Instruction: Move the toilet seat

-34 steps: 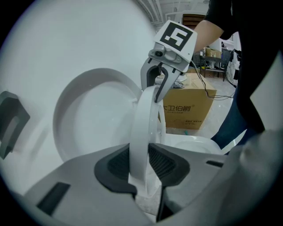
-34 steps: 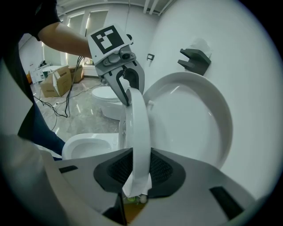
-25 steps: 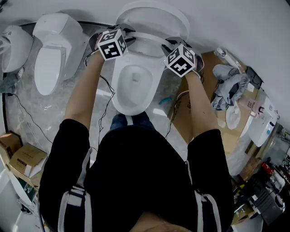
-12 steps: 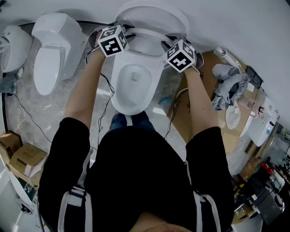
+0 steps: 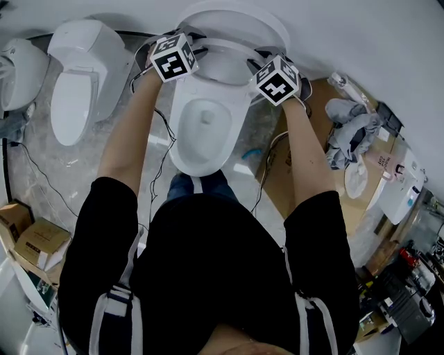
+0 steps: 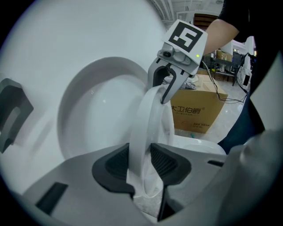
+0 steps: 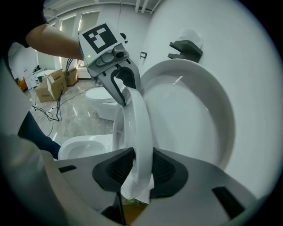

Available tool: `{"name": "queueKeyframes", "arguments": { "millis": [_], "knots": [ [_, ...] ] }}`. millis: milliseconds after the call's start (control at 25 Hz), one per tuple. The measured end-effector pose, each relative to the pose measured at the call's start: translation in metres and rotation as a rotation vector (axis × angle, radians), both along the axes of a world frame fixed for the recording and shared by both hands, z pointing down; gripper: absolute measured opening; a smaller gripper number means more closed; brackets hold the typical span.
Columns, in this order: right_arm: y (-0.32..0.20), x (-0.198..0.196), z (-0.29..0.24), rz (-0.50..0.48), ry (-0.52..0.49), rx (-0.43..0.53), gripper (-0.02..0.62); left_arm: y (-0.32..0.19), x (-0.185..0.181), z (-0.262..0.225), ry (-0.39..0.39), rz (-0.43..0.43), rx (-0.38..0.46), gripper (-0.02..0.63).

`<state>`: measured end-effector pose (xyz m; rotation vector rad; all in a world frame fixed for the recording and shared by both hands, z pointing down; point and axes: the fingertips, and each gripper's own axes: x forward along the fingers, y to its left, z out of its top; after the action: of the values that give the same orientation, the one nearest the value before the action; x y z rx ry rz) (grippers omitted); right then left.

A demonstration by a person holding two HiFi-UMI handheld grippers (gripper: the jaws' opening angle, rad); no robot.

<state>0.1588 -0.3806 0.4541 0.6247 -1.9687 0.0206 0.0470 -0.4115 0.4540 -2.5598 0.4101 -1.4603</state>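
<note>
Forearms (image 5: pixel 132 132) reach forward from my dark top, over an open white toilet bowl (image 5: pixel 205 128). At their ends, my left gripper (image 6: pixel 140 155) pinches the left side of the toilet seat (image 5: pixel 223 53), with its dark ribbed pads touching both faces of the white ring. My right gripper (image 7: pixel 138 164) pinches the right side in the same way. Both pairs of jaws have just been easing apart, with the seat between them. The seat stands raised, nearly upright, with a gap between it and the lid (image 5: pixel 236 21) behind, which leans on the white wall. A cardboard box (image 6: pixel 196 112) sits on the floor right of the bowl. Further left stands a second white toilet (image 5: pixel 78 83).
</note>
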Motion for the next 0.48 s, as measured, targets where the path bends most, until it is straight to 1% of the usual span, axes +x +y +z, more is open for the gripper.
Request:
{"name": "queueKeyframes", "arguments": {
  "millis": [480],
  "knots": [
    [-0.01, 0.002, 0.001, 0.025, -0.007, -0.01, 0.124, -0.012, 0.001, 0.001, 0.008, -0.018, -0.009, 0.149]
  ]
}}
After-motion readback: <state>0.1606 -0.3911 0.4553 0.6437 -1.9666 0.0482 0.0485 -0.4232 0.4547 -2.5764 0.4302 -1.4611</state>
